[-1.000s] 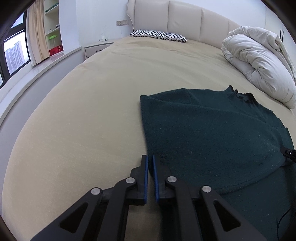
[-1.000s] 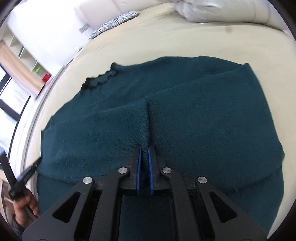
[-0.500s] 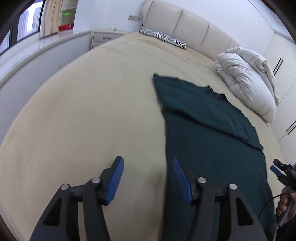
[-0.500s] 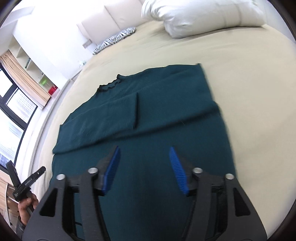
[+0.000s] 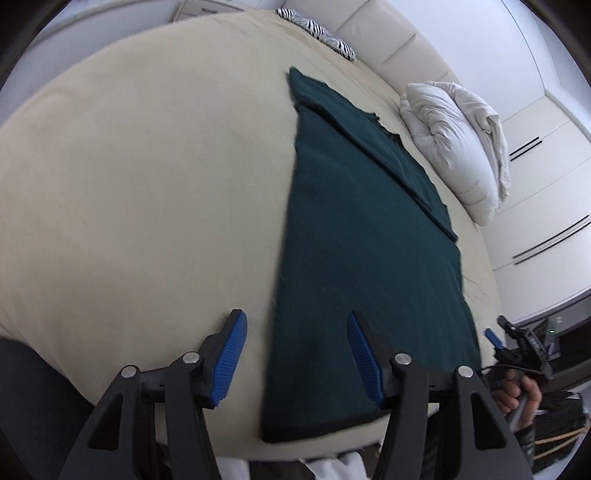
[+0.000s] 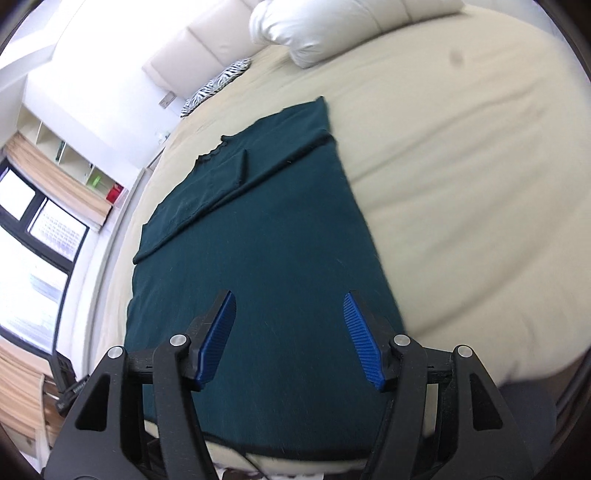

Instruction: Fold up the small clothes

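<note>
A dark green knit sweater (image 5: 362, 251) lies flat on the beige bed (image 5: 147, 184), both sleeves folded across its chest near the neckline. Its hem reaches the bed's near edge. My left gripper (image 5: 295, 350) hovers open above the sweater's lower left edge, nothing between its blue pads. In the right wrist view the same sweater (image 6: 258, 251) fills the middle, and my right gripper (image 6: 288, 332) hangs open over its lower right part, empty. The right gripper (image 5: 517, 347) also shows at the left view's right edge, held by a hand.
A rumpled white duvet (image 5: 458, 147) lies at the far right of the bed, a zebra-print pillow (image 5: 325, 33) by the padded headboard. White wardrobes (image 5: 546, 221) stand to the right. A window (image 6: 33, 236) and shelves (image 6: 74, 158) line the left wall.
Both grippers let go of the sleeves, opened, and pulled back toward the sweater's hem at the near bed edge. The sleeves now rest folded across the chest.
</note>
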The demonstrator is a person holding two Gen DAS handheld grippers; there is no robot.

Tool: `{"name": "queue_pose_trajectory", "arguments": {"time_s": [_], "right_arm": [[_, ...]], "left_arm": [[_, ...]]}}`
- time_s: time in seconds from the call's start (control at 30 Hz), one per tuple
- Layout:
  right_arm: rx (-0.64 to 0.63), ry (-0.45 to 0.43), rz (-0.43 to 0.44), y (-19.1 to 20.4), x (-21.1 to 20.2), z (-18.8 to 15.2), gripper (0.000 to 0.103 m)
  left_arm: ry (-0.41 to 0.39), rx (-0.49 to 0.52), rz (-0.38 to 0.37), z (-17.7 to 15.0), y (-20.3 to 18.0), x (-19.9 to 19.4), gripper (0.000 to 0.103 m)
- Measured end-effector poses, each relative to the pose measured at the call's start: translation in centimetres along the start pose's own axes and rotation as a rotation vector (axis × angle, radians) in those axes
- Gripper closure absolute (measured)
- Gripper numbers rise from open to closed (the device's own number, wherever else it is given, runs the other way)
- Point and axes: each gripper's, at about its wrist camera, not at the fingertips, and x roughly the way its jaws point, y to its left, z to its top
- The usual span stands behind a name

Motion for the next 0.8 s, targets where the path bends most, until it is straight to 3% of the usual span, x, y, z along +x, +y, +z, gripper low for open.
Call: {"name": "queue_pose_trajectory", "arguments": {"time_s": [0.13, 0.2, 0.3, 0.47, 0.67, 0.8], "right_arm": [[0.044, 0.036, 0.011, -1.5, -1.1, -1.1, 0.044], [0.060, 0.063, -0.003, -2.4, -1.6, -1.7, 0.044], [0.106, 0.102, 0.000, -3.7, -2.1, -2.1, 0.044], [0.204, 0.199, 0.030, -5.9, -2.6, -2.8, 0.044], [0.201, 0.280, -0.005, -5.8, -1.8, -3.0, 0.045], [0.156, 0.355, -0.024, -5.3, -0.5, -2.6, 0.049]], "left_arm": [[0.033, -0.013, -0.031, -1.1, 0.2, -0.1, 0.051], [0.044, -0.027, -0.036, -1.3, 0.4, -0.1, 0.065], [0.061, -0.038, -0.047, -1.5, 0.6, -0.1, 0.076], [0.077, -0.023, -0.041, -1.7, 0.2, 0.0, 0.080], [0.087, -0.032, -0.041, -1.8, 0.5, -0.1, 0.093], [0.091, -0.028, -0.046, -1.7, 0.4, -0.1, 0.094]]}}
